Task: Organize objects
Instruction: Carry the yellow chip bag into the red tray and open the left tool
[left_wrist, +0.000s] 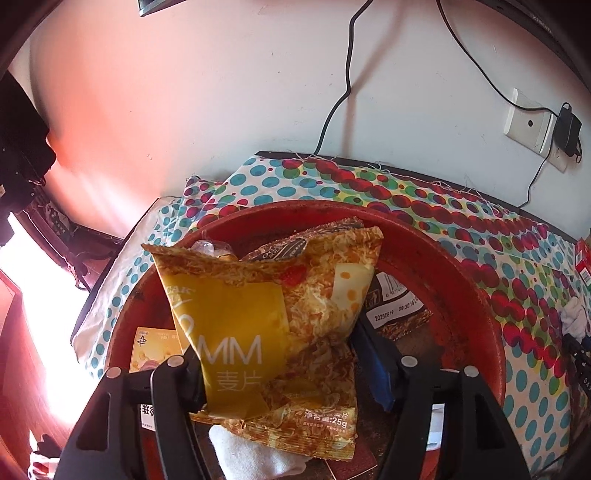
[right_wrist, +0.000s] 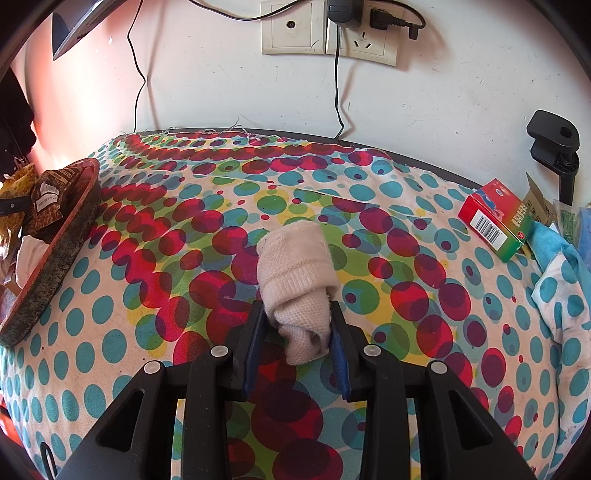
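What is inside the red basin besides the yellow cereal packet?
In the red basin: the yellow cereal packet, a brown packet, a white sock, and a yellow card. The packet hides whatever lies beneath.

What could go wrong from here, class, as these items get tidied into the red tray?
1. The yellow snack packet stands tilted between the open left tool; it may topple onto the tray rim.
2. The rolled sock in the right tool is pinched near one end and could unroll or slip out.
3. The tray already looks crowded.
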